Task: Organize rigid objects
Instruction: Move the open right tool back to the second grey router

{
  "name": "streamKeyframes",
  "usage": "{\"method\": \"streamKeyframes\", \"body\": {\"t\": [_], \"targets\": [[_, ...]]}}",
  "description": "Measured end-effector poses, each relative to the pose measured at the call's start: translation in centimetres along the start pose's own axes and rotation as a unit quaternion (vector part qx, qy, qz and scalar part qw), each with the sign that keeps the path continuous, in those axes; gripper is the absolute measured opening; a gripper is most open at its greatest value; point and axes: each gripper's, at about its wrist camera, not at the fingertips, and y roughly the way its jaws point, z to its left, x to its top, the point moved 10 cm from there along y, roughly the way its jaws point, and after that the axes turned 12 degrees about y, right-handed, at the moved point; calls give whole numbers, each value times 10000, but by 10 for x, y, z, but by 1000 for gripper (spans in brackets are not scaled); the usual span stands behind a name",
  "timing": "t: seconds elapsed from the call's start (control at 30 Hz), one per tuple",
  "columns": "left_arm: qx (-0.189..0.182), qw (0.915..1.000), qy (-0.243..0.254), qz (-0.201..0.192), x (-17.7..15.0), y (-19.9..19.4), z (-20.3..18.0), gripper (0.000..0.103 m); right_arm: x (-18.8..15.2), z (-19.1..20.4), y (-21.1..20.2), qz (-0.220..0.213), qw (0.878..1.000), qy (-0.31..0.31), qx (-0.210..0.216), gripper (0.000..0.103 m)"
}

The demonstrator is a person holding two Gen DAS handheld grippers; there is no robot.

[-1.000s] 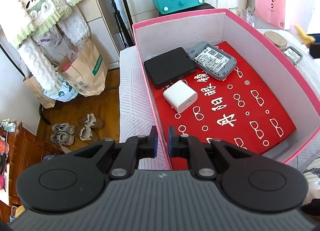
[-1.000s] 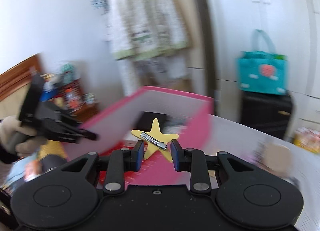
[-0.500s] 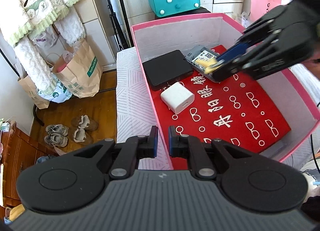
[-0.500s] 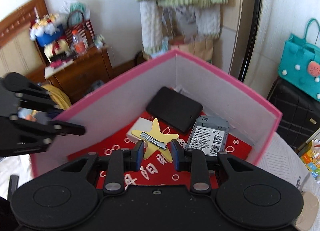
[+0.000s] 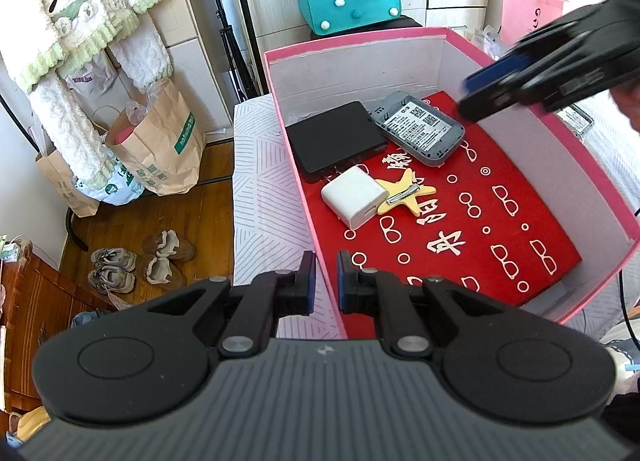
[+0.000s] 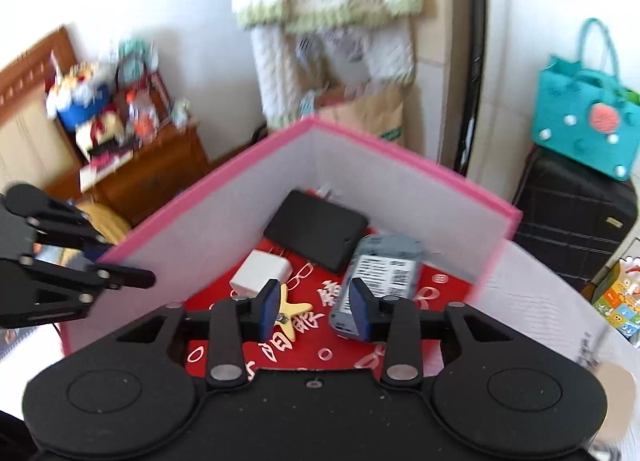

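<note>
The yellow star-shaped hair clip lies flat on the red printed floor of the pink box, free of both tongs. In the left wrist view it sits just at the 3 o'clock side of the white charger block, one star arm touching or tucked under the block's edge; which, I cannot tell. The metal clip bar on its face runs with its long axis from about 8 o'clock to 2 o'clock, and the longest star arm points toward 12 o'clock, at the grey device with the printed label. That grey device lies with its long axis running 10 to 4 o'clock, and beside it at 9 o'clock is the flat black device, in the far left corner of the box.

The left tongs hang over the near wall of the box, the pads drawn close with a narrow gap that straddles the pink rim; whether they grip it is not clear.

The right tongs are spread wide apart and hold nothing. In the right wrist view they hover above the box, the star clip showing just inside the left pad and the grey device behind the right pad. That view is somewhat blurred.
</note>
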Motion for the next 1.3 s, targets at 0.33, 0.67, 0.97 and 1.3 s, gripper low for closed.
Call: {"method": "streamKeyframes", "body": {"t": [0.33,0.67,0.97,1.3], "targets": [[84,9998,-176,40,1,-1,1,9,-21,-66,-97,-782,9943,432,-588,54],[371,9984,-399,172,3,3,0,10,-89,-179,-123,-711,9829,1238,-1167,57],[467,9940,-892,432,8,15,5,10,-113,-263,-90,-432,9823,1577,-914,64],[653,9896,-1163,532,18,28,10,9,-91,-288,-47,-154,9921,1215,-290,68]]}}
